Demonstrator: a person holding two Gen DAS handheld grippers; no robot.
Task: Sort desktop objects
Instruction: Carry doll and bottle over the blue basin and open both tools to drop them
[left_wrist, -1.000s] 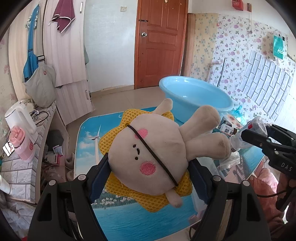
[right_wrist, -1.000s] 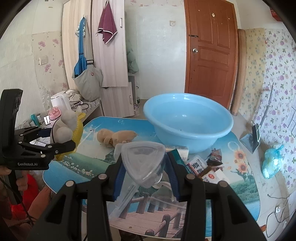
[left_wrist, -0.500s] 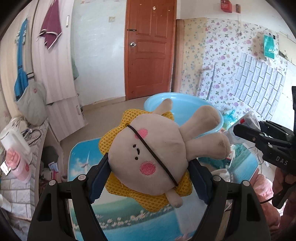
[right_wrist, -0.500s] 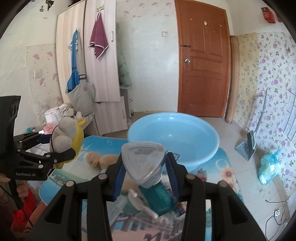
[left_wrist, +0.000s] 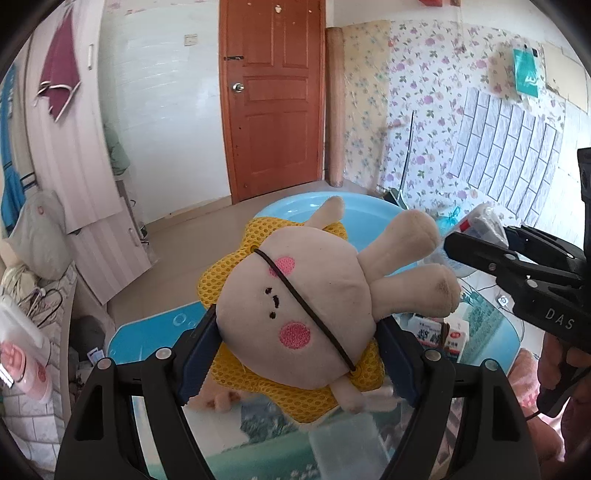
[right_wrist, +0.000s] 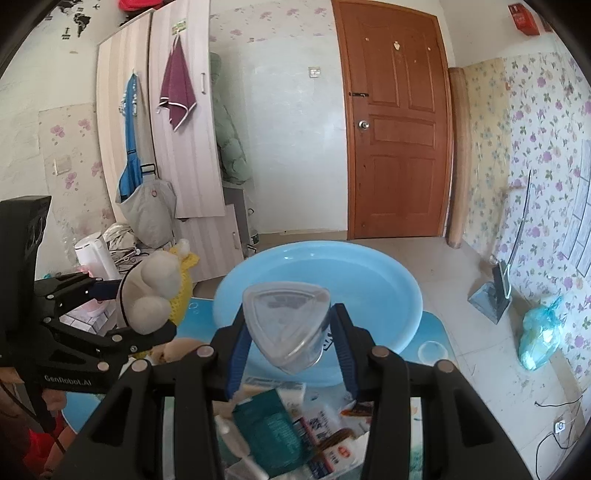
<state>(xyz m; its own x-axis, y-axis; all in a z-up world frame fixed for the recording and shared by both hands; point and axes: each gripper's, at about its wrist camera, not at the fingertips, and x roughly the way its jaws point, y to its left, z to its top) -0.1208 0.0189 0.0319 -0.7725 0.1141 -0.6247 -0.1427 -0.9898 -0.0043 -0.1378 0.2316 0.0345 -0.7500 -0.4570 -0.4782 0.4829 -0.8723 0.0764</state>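
With left fingers (left_wrist: 295, 354) squeezing the beige plush rabbit on yellow mesh (left_wrist: 299, 314) and right fingers (right_wrist: 291, 354) clamping the clear triangular plastic container (right_wrist: 286, 325), both loads are risking colliding or slipping short of the light-blue round plastic basin (right_wrist: 369, 273) ahead.

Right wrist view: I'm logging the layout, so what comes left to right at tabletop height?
Left hand-held gripper holding the plush rabbit → clear triangular container in the right hand-held gripper, before the blue basin → blue plastic bag on the floor.

Scenic-print table (right_wrist: 436, 332) — blue basin (right_wrist: 369, 280), teal packet (right_wrist: 273, 428), small cartons (left_wrist: 439, 332) on it.
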